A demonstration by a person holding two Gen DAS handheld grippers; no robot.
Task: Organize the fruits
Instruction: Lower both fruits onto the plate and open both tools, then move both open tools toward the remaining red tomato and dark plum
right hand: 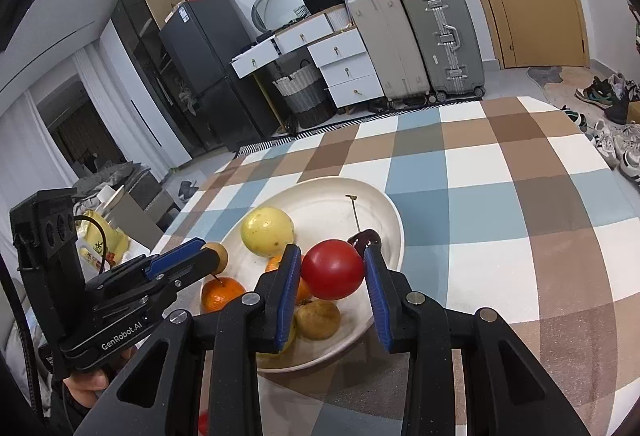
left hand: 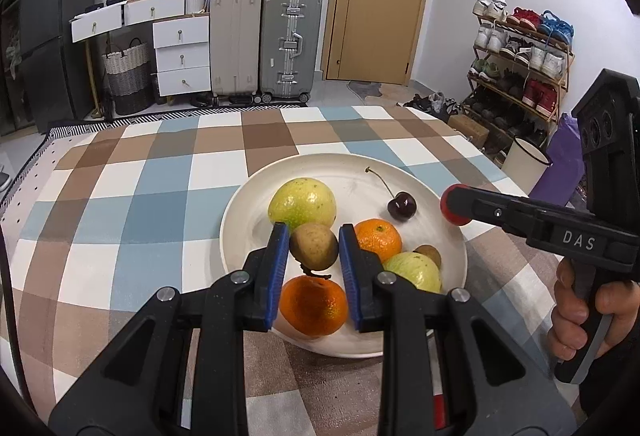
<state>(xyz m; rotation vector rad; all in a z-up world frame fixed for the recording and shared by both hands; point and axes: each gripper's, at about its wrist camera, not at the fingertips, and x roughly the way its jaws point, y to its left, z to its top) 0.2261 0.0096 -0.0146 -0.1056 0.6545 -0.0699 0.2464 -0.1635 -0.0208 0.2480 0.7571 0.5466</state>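
Left gripper (left hand: 314, 248): blue-padded fingers closed narrow on a small brown kiwi (left hand: 314, 246), held above the near half of the plate.
Right gripper (right hand: 332, 270): fingers clamped on a red tomato (right hand: 332, 270), hanging over the plate's right rim; from the left wrist view only the tomato's red edge (left hand: 450, 209) shows past the black finger.
Plate (left hand: 352, 167): wide and white, sitting on the checked tablecloth (left hand: 160, 195).
On the plate: a yellow-green guava (left hand: 302, 201) toward the back, a dark cherry (left hand: 401, 205) with a long stem to its right, a mandarin (left hand: 378, 239) in the middle, a second mandarin (left hand: 313, 304) at the near edge.
Near right of plate: a second green fruit (left hand: 414, 270), with another kiwi (left hand: 429, 255) touching it behind.
Hand (left hand: 588, 312): wrapped round the right gripper's handle.
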